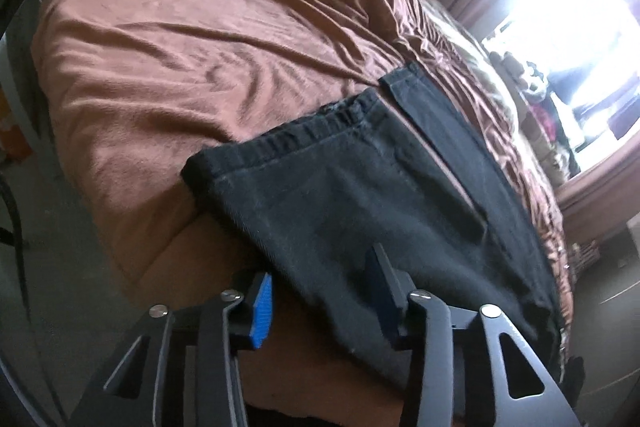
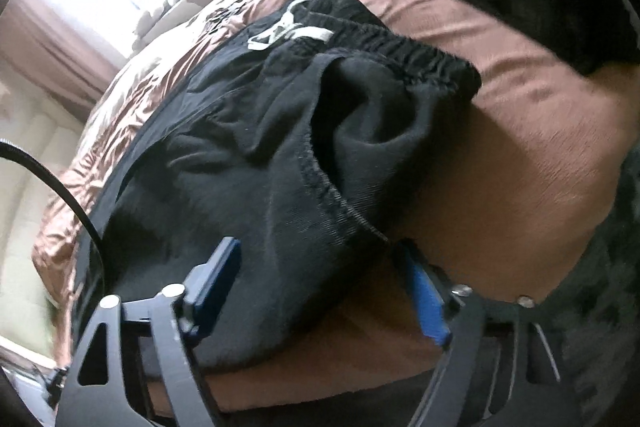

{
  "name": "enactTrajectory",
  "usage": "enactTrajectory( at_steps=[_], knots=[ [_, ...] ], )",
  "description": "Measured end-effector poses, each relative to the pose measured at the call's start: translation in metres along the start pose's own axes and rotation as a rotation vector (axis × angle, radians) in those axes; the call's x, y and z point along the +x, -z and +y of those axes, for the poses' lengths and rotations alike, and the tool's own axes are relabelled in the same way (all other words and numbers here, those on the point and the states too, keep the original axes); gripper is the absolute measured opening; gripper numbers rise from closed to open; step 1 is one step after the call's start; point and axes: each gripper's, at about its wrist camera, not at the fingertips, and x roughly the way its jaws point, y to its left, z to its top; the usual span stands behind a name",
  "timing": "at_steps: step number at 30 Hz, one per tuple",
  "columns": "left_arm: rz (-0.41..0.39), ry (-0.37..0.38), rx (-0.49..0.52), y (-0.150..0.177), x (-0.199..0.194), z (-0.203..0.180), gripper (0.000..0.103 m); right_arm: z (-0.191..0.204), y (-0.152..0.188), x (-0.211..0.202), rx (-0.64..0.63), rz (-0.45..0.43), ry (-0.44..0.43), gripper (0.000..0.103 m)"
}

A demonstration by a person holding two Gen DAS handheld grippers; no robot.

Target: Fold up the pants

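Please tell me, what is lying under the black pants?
The black pants lie on a brown blanket that covers the bed. The blanket shows all around them, but the part directly beneath is covered, so anything else there cannot be seen.

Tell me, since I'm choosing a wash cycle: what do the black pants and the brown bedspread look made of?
Black pants: apparently a matte cotton-type sweatshirt knit, going by the fuzzy, slightly faded surface, gathered elastic waistband and white drawstring. Brown bedspread: seemingly soft plush or fleece, going by its short nap and the faint sheen along its wrinkles. Exact fibres cannot be told.
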Motion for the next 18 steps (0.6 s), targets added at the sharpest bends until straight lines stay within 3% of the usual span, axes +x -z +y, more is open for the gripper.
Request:
enactTrajectory(
  at_steps=[2, 9, 18],
  knots=[
    [-0.004, 0.018, -0.011, -0.003, 0.003, 0.001, 0.040, -0.012, -0.006, 0.003, 0.045, -0.002, -0.041, 0.057],
    [-0.004, 0.042, -0.004, -0.008, 0.011, -0.005, 0.040, -0.037, -0.019, 0.012, 0.129, -0.019, -0.135, 0.056],
    [-0.003, 0.100, -0.043, -0.013, 0.024, 0.000, 0.040, -0.060, -0.030, 0.021, 0.176, -0.044, -0.190, 0.054]
  ],
)
